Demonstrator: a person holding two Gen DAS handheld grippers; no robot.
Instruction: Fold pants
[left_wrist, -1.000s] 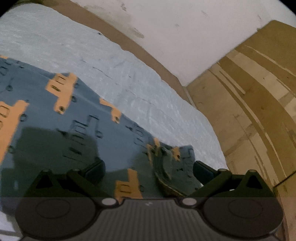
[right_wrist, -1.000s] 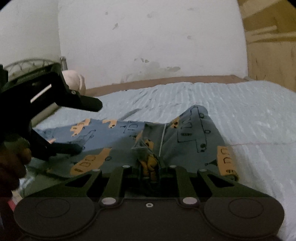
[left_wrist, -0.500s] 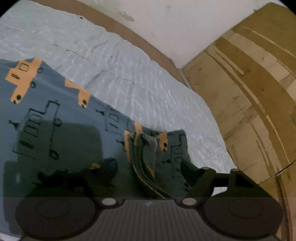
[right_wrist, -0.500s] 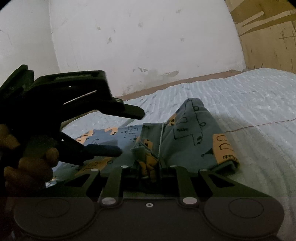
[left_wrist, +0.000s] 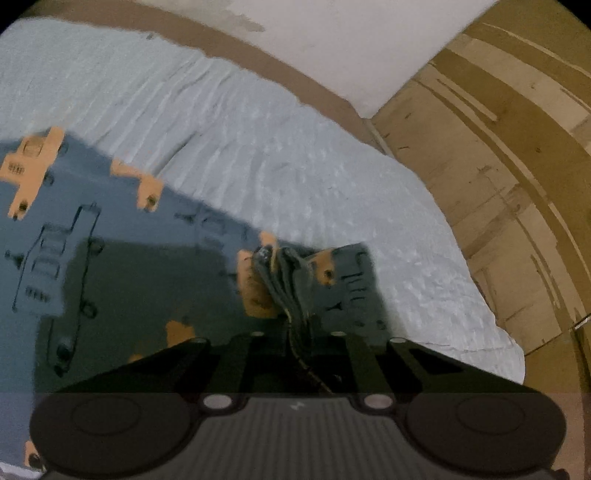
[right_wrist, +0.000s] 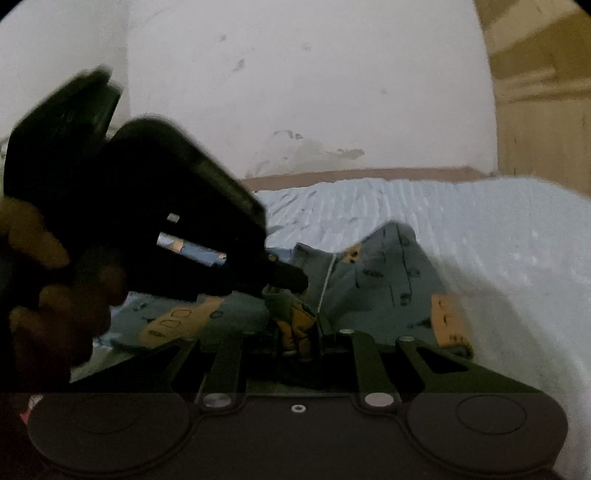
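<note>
Left wrist: our left gripper (left_wrist: 299, 332), jaws just closing, pinches the bunched edge of the pants (left_wrist: 122, 273) on the bed (left_wrist: 295, 166).

Right wrist: right gripper (right_wrist: 299, 339) pinches a fold. Lift both evenly, keeping layers aligned.

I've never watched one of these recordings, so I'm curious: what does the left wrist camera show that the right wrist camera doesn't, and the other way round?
Only the left wrist view shows the flat spread of the blue pants with orange truck prints and the left claw from behind. Its jaws have just been closing and now pinch a bunched fold. Only the right wrist view shows the person's hand holding the left claw from the side, and the right claw pinching the pants. Both show the pale blue ribbed bedspread, the white wall and the brown wooden panelling.
</note>
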